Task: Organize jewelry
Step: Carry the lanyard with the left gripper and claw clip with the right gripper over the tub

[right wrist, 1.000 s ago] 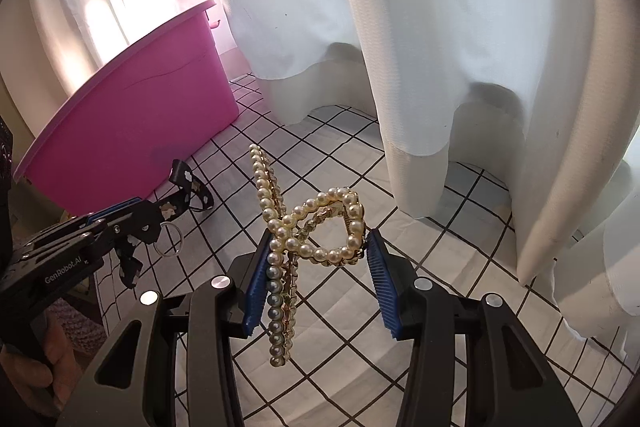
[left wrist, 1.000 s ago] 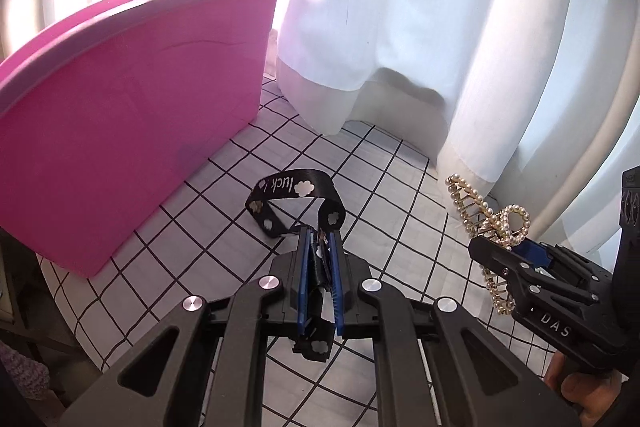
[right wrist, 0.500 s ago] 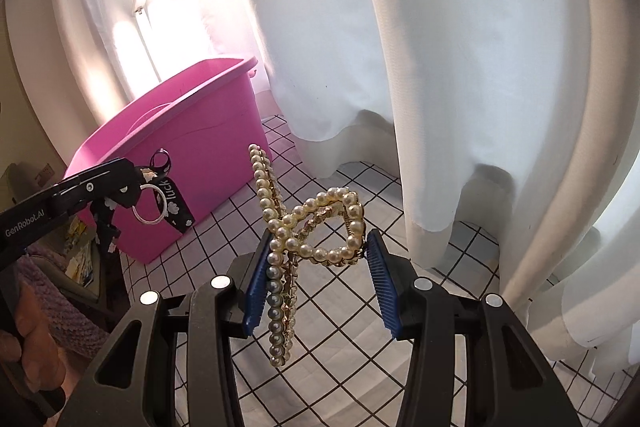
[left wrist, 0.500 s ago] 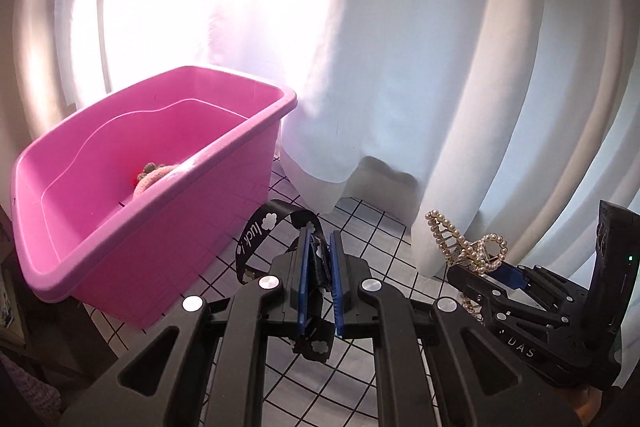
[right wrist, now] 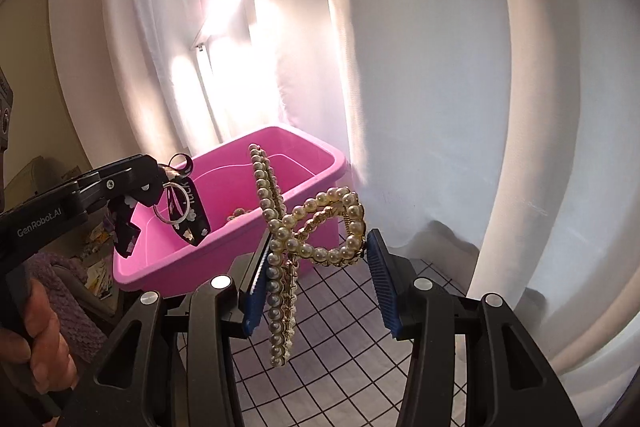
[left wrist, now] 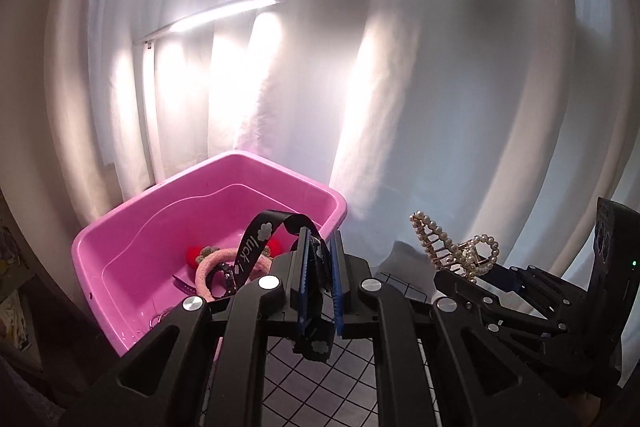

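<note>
Left gripper [left wrist: 320, 283]: pads closed on a black strap keychain [left wrist: 256, 247] printed "luck", its metal ring [right wrist: 174, 205] hanging below in the right wrist view. The strap was held in the air at the near rim of the bin, not yet released.

Right gripper [right wrist: 316, 279]: pads clamped across a pearl hair clip [right wrist: 304, 227], one pad against the beaded spine, the other against the looped bow. The clip was also airborne, beside the bin's right-hand corner and above the bench.

Bench [right wrist: 340, 347]: white cover with a black grid, visible under both grippers; no loose pieces could be seen on the part in view.

Pink bin [left wrist: 120, 231]: open-topped, standing at the left end of the bench. Already inside were a pink hair loop [left wrist: 208, 267], a red fuzzy piece [left wrist: 194, 253] and a dark strap [left wrist: 182, 283]. Judged progress: several items sorted, two in hand and left to drop; whether more waited outside the frames could not be told.

Clearances: the bin's mouth was wide and unobstructed from above. The two grippers sat near each other, so simultaneous drops would likely crowd.

White curtain [left wrist: 440, 107]: hung just behind the bin and bench, closing off the far side. A lit lamp [left wrist: 224, 13] stood over the bin's far edge.
</note>
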`<state>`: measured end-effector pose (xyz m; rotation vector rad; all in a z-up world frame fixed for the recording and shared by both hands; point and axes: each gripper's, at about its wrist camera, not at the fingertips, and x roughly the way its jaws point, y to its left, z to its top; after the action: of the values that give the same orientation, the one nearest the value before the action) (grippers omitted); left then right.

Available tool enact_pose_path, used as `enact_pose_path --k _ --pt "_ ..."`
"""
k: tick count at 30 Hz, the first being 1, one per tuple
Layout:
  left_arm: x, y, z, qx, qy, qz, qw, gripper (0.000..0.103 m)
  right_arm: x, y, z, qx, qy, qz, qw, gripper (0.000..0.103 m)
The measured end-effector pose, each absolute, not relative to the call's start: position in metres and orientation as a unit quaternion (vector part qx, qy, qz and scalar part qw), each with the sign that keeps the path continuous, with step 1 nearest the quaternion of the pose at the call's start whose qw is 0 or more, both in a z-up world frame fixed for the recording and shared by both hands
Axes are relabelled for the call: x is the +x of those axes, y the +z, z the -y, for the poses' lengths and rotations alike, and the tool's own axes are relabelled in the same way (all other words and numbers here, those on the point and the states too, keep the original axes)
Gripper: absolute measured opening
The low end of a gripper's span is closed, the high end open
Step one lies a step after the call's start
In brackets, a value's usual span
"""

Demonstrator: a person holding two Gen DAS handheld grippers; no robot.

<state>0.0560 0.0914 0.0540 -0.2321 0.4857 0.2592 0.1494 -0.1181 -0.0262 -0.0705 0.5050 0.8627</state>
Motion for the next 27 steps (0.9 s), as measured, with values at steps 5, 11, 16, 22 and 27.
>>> enact_pose_path --k 5,11,16,22,27 --pt "0.051 0.069 -0.138 -0.118 0.162 -0.227 0.953 0.01 0.158 -0.006 0.069 -0.031 0.45 -0.234 0.861 0.045" --pt "0.053 0.062 -0.199 -0.136 0.199 -0.242 0.94 0.01 0.173 0.015 0.007 -0.037 0.487 -0.24 0.839 0.045" --pt "0.066 0.04 -0.235 -0.166 0.207 -0.272 0.925 0.01 0.193 0.021 -0.045 -0.053 0.51 -0.264 0.817 0.045" --pt "0.09 0.005 -0.268 -0.218 0.216 -0.331 0.892 0.01 0.224 -0.007 -0.099 -0.096 0.514 -0.35 0.777 0.045" --pt "0.107 -0.031 -0.286 -0.262 0.216 -0.391 0.855 0.01 0.249 -0.048 -0.125 -0.123 0.492 -0.439 0.741 0.045"
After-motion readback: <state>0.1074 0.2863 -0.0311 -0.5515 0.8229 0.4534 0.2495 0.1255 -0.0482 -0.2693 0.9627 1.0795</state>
